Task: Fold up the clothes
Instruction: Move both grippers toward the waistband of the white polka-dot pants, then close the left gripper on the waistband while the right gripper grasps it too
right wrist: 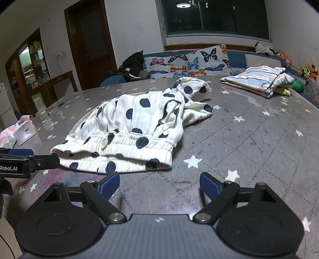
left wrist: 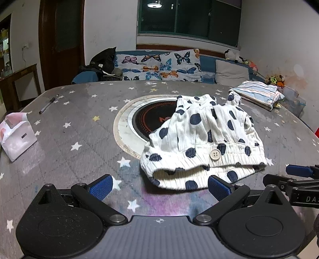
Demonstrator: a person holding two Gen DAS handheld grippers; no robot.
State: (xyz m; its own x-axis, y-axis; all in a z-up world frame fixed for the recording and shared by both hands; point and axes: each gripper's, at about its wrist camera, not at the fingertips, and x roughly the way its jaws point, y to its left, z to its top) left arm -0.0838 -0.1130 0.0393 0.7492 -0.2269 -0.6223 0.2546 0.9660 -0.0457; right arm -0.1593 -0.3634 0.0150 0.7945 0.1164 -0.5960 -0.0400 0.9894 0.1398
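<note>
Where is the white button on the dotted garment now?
In the left wrist view, the white button sits on the elastic waistband of the dotted garment, right of centre, just beyond the open left gripper.

left gripper (left wrist: 159,187) jaws wide apart | right gripper (right wrist: 159,184) likewise (both empty)

Pretty clearly someone's living room at night. There's a sofa (left wrist: 207,65) at 12 o'clock behind the table, covered with butterfly-print cushions (left wrist: 159,65), and stuffed toys (right wrist: 265,48) piled at 1 o'clock along the sill. Dark window (right wrist: 215,16) up top with a ceiling lamp (right wrist: 183,5) reflected in it. Wooden door (right wrist: 89,43) at 11 o'clock, plus a cabinet of bottles (right wrist: 30,63) at 9. The table (right wrist: 259,139) has a starry cover and a built-in hotplate (left wrist: 151,117) in the middle, with folded laundry (right wrist: 259,79) stacked at 1 o'clock.
</note>
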